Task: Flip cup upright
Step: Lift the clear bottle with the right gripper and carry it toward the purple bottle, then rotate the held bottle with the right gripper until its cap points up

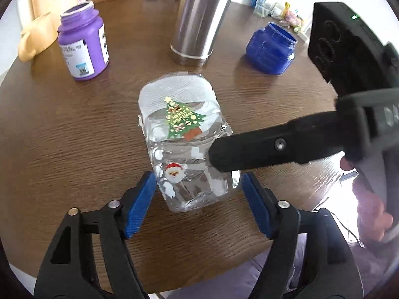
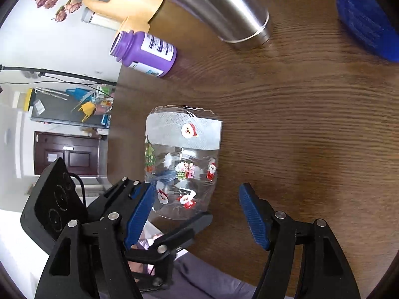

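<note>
Clear plastic cup [image 1: 185, 154] with Christmas stickers lies on its side on the wooden table [image 1: 74, 129], between the spread blue pads of the left gripper [image 1: 199, 196]. The right gripper [image 2: 197, 214], jaws wide, straddles it. Purple bottle [image 1: 83, 42] and steel flask [image 1: 197, 17] stand beyond.

Two black hand-held grippers, blue-padded.
Left gripper [image 1: 199, 199], right gripper [image 2: 197, 214]: ribbed blue pads [image 1: 139, 204], silver pivot screws, bare fingers [image 1: 374, 214].
</note>
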The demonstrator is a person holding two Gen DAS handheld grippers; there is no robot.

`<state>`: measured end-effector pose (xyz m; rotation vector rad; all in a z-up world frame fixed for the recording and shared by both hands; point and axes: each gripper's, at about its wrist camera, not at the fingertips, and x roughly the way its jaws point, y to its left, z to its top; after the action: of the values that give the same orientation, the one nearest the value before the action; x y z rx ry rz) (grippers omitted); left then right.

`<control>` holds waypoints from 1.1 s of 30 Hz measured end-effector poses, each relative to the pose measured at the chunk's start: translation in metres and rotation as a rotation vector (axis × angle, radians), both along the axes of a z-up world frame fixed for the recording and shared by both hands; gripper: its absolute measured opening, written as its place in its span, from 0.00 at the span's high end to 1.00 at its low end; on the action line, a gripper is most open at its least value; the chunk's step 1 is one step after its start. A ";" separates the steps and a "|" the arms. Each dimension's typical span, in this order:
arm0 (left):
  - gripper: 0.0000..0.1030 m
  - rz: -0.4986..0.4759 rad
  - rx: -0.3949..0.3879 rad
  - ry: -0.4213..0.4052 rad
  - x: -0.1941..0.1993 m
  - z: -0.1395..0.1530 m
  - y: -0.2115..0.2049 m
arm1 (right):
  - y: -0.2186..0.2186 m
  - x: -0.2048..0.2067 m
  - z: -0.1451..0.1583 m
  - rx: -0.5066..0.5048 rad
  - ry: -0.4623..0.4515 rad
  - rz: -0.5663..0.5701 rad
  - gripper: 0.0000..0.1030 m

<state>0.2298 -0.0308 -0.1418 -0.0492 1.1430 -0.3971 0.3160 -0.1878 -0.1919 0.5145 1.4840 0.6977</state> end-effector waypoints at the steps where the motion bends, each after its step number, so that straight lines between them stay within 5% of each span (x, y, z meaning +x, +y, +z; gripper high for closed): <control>1: 0.28 0.000 -0.004 -0.009 -0.001 0.002 0.001 | -0.003 0.001 -0.001 0.007 0.005 -0.009 0.28; 9: 0.16 0.011 -0.086 -0.086 -0.001 0.023 0.009 | -0.020 -0.002 0.020 0.063 -0.040 -0.031 0.28; 14: 0.16 0.072 -0.149 -0.122 -0.001 0.020 0.019 | -0.006 0.003 0.049 -0.083 -0.178 0.003 0.28; 25: 0.18 0.066 -0.242 -0.133 -0.019 0.014 0.036 | 0.103 0.033 0.039 -0.455 -0.119 0.259 0.28; 33: 0.18 0.104 -0.311 -0.138 -0.028 0.009 0.078 | 0.111 0.024 0.052 -0.417 -0.221 0.302 0.35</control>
<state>0.2014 0.0475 -0.1331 -0.3471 0.9303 -0.4759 0.3400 -0.0772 -0.1403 -0.1062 1.4576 0.6303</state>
